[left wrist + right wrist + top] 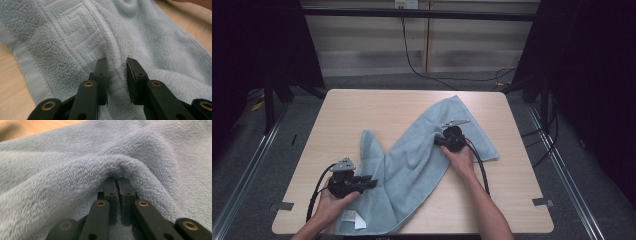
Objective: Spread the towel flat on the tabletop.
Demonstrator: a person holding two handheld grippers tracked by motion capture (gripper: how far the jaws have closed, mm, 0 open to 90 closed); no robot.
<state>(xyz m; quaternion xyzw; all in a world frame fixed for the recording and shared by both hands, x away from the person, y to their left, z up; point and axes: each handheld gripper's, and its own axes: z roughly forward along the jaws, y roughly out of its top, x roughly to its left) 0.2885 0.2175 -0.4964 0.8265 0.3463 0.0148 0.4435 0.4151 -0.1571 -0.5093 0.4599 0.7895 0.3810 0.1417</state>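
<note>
On wooden table [362,107]: light blue towel [412,165], spread diagonally from far right toward near left edge, rumpled through middle, one narrow flap folded up at left side, white label [358,220] showing at near corner. Left gripper [371,183] low over towel's left portion, held in left hand [329,200] at near left, jaws aimed toward cloth. From left gripper view: fingers [101,75] parted only partway, with raised ridge of terry standing in gap between them; woven key-pattern border [75,32] of towel just ahead, hemmed edge running off to left over bare wood. Pads flank ridge; firm pinch on it not clearly seen, cloth appears loose between them. Right gripper [443,140] on towel's far right part, held in right hand [462,160], cable [482,170] trailing back along forearm, grey plate [455,122] on top. From right gripper view: fingers [110,190] drawn fully together, tips buried under bunched fold of pile, fold humped up over them and pinched. Towel surface around that pinch drawn into soft creases; strip of wood visible at upper left.
</note>
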